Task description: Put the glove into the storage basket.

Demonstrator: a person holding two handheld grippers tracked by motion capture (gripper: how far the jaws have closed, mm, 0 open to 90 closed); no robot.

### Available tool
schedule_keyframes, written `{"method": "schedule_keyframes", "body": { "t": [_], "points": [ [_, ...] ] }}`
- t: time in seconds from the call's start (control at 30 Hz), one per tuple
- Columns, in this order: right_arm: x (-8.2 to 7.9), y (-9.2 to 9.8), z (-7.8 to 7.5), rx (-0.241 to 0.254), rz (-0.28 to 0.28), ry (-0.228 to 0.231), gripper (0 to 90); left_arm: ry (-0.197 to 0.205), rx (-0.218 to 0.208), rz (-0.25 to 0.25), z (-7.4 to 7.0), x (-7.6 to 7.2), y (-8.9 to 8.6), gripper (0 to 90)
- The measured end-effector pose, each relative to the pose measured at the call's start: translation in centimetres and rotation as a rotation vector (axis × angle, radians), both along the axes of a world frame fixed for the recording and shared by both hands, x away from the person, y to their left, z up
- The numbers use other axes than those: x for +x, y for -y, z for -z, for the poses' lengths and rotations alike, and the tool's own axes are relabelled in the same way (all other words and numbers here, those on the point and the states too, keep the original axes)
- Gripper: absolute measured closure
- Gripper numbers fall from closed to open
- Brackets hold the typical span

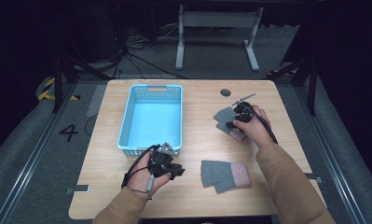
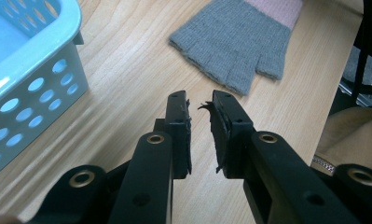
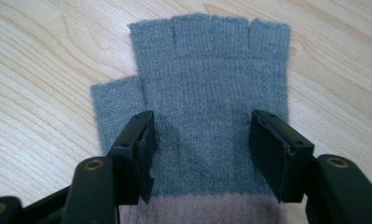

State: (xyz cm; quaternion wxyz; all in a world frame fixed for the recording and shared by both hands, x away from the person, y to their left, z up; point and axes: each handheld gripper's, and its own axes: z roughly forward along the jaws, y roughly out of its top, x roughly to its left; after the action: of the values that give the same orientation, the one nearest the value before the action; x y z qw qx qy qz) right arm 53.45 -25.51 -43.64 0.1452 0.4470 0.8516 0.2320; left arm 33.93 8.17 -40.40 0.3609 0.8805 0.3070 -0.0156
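Gloves: near one point(image 1: 224, 175) lies flat at the table's point(image 1: 193, 200) front edge, untouched. Left gripper point(image 1: 174, 171) idles beside it, jaws nearly closed, empty. Right gripper point(image 3: 200, 140) is over the far glove point(image 3: 207, 88), jaws wide open astride it, no grip yet. Basket point(image 1: 127, 116) beyond holds nothing; both gloves left to load, I'd judge.

A light-blue perforated basket point(image 1: 151, 119) sits on the wooden table point(image 1: 197, 196).

Overhead light falls evenly on the table point(image 1: 193, 186); everything around the table lies in deep darkness. Glare whitens the floor of the basket point(image 1: 151, 116) on the table. Shadows on the table are soft. High view slightly soft; both gripper views sharp on the tabletop.
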Motion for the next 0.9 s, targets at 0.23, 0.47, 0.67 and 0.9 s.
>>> {"method": "schedule_keyframes", "body": {
  "t": [0.23,0.47,0.67,0.9],
  "points": [
    [0.3,0.1,-0.1,0.005,0.015,-0.028,47.1,0.002,-0.009,0.003,-0.2,0.0,0.0,77.3],
    [0.3,-0.8,-0.6,-0.042,0.005,-0.063,68.6,0.004,-0.016,0.001,-0.2,0.0,-0.1,77.3],
    [0.1,-1.4,-0.7,-0.068,-0.009,-0.066,76.9,0.002,-0.02,-0.006,-0.3,0.0,-0.2,77.3],
    [-0.2,-1.2,-1.3,-0.057,-0.019,-0.051,77.6,0.005,-0.019,-0.007,-0.3,0.0,-0.4,77.3]
  ]
}}
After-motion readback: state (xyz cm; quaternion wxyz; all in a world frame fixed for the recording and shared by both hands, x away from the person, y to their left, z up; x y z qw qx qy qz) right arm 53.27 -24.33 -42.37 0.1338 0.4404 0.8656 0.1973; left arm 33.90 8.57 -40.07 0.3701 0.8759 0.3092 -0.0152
